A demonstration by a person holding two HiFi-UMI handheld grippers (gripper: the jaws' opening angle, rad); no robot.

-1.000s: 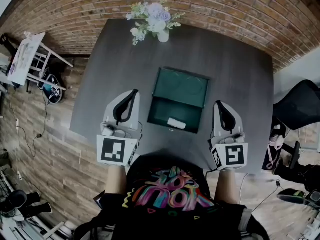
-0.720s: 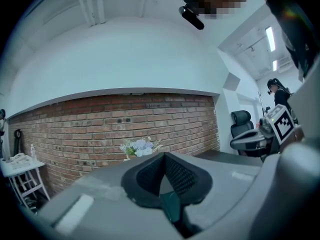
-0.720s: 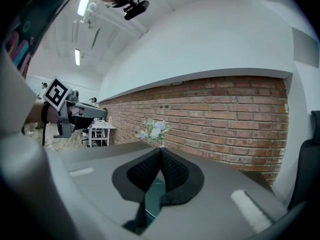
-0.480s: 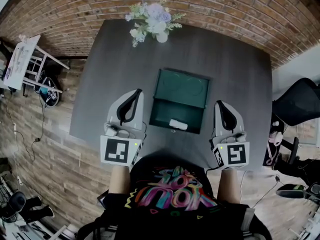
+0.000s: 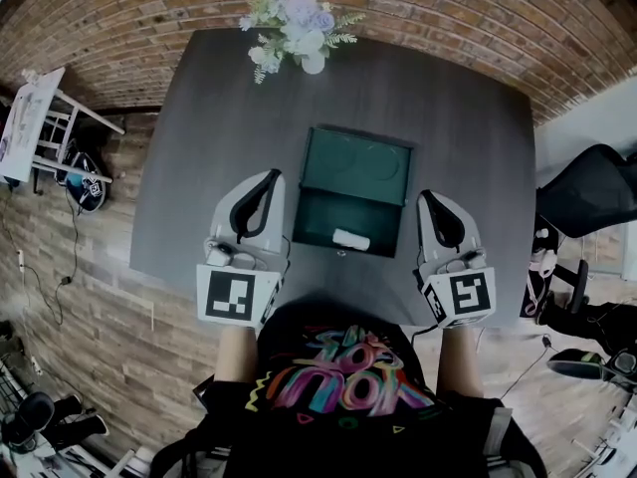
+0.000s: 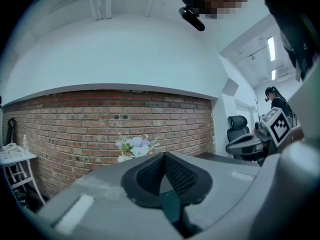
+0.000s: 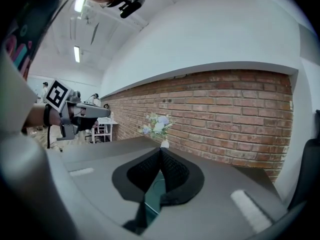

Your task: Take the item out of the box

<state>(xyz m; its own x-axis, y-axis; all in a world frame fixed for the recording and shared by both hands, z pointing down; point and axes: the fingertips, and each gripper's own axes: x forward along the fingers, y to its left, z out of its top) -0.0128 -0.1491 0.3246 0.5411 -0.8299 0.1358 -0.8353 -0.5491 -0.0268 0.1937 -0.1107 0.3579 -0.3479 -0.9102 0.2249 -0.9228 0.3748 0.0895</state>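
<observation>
White oblong item (image 5: 350,238) lies in the open dark-green box (image 5: 323,217) by the near edge of the grey table (image 5: 199,147). Left gripper (image 5: 271,175) and right gripper (image 5: 428,196) flank the box, fingers closed, empty; open one pair before reaching in.

A red brick wall (image 5: 448,8) backs the dark table (image 5: 199,167), which bears a flower vase (image 5: 299,33). A black office chair (image 5: 587,192) stands at the right, and wood planks cover the floor (image 5: 90,307).
</observation>
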